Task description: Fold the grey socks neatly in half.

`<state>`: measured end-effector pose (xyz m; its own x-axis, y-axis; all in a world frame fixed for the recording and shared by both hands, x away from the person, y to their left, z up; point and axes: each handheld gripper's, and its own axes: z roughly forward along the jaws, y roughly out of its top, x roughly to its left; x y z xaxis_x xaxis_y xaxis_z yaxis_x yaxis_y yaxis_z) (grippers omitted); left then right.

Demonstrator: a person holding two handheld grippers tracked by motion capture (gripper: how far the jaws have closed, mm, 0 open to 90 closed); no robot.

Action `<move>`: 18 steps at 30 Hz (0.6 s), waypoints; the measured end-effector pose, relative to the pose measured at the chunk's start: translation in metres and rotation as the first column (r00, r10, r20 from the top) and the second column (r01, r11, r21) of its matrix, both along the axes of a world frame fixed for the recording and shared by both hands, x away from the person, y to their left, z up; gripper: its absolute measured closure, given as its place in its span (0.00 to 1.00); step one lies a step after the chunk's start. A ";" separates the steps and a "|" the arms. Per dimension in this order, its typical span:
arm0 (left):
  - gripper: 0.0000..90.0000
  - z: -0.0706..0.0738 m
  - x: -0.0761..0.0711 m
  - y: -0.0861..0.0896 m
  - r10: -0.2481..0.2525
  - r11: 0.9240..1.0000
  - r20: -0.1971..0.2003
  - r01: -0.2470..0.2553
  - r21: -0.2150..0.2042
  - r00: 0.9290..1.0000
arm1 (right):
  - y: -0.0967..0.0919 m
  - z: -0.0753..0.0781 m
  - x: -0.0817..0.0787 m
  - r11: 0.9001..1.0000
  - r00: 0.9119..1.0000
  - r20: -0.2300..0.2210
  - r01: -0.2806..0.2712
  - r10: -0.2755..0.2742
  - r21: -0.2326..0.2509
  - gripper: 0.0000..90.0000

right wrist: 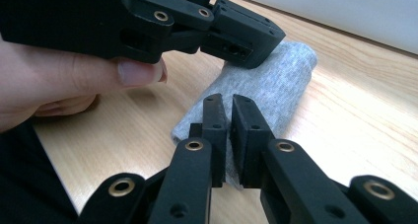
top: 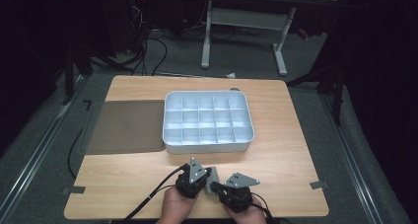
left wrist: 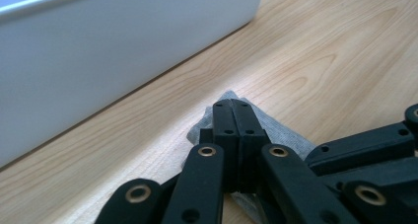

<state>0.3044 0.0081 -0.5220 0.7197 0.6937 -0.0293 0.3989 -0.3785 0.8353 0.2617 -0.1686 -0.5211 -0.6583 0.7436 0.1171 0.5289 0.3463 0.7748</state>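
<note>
a pale wooden surface (top: pixel 276 115) with rounded corners stands on grey carpeted floor (top: pixel 44 150). a dark grey mat (top: pixel 125 128) lies flat on its left half, its right edge just beside a white tray (top: pixel 209 146) near the middle. the tray is split into three rows of five compartments, all empty. a strip of grey tape (top: pixel 73 190) sits at the near left edge and another (top: pixel 319 185) at the near right edge. beyond the surface, a desk frame (top: pixel 281 51) with white legs stands on the floor, with black cables (top: pixel 153 51) looping to its left.
</note>
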 end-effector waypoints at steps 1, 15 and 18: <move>1.00 0.000 0.001 0.000 0.004 1.000 -0.001 -0.004 -0.001 1.000 | 0.001 -0.001 0.002 1.000 1.000 0.004 -0.001 0.001 0.005 0.95; 1.00 0.002 0.000 0.001 0.020 1.000 -0.001 -0.020 -0.001 1.000 | -0.012 0.010 0.009 0.992 0.999 -0.004 0.054 -0.054 0.115 0.68; 1.00 0.002 0.000 0.001 0.021 1.000 -0.002 -0.021 -0.002 1.000 | -0.012 0.008 0.013 0.990 0.997 -0.037 0.076 -0.072 0.116 0.63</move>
